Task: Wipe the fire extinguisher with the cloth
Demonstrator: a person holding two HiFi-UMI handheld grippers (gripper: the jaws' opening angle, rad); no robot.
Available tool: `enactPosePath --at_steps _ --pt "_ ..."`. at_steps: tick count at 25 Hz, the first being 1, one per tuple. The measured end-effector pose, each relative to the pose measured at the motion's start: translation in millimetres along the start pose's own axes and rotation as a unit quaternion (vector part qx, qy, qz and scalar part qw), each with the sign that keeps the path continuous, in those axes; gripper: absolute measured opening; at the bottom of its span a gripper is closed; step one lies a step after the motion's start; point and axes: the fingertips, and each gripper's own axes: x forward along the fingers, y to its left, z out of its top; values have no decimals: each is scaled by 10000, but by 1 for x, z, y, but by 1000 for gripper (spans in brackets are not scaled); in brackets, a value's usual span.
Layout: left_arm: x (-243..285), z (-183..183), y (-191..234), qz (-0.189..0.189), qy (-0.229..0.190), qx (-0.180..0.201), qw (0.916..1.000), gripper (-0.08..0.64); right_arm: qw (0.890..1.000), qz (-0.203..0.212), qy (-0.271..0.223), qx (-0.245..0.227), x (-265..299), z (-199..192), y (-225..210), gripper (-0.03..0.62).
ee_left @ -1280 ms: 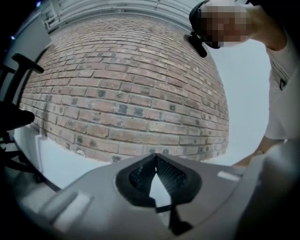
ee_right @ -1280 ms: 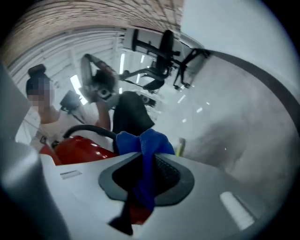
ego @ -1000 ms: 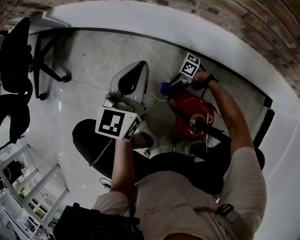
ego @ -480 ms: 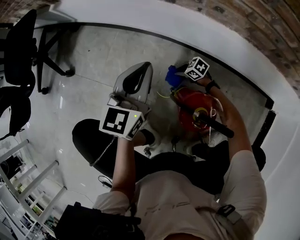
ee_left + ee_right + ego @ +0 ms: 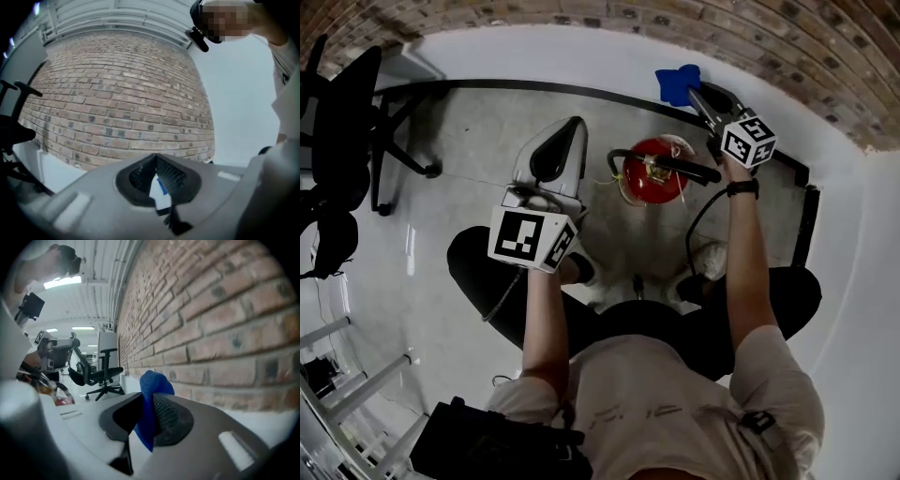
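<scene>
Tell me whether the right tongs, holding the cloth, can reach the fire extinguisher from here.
Probably yes. The right tongs hold the cloth near the wall, apart from the fire extinguisher, and nothing visible lies between them.

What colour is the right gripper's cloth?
Blue: the crumpled fabric cloth, clearest in the right gripper view.

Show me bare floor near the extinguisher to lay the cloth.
The right tool holds the blue cloth. Free: the pale tiled floor between the black office chair and the red fire extinguisher. Crowded: in front of the extinguisher, by the person's shoes.
</scene>
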Motion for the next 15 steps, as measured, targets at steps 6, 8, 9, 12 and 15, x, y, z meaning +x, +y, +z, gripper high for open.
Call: enactPosePath --at_steps 6,8,9,12,15 --pt "-54 30 -75 -220 -337 254 9989 0 9862 -737 -1191 -880 -144 109 86 64" --pt "-76 31 -106 -342 -360 256 9984 0 9794 -993 -1495 -928 -193 125 129 64" --pt "-89 30 -123 -388 -358 267 9983 0 9766 -1097 -1582 -960 -215 128 151 64" --pt "-134 29 -165 -408 -363 374 9978 0 9718 -1287 -1710 -993 -264 127 217 66" --pt "-187 23 -203 -440 -381 433 9974 0 9706 -1417 -1777 -792 -306 110 283 66"
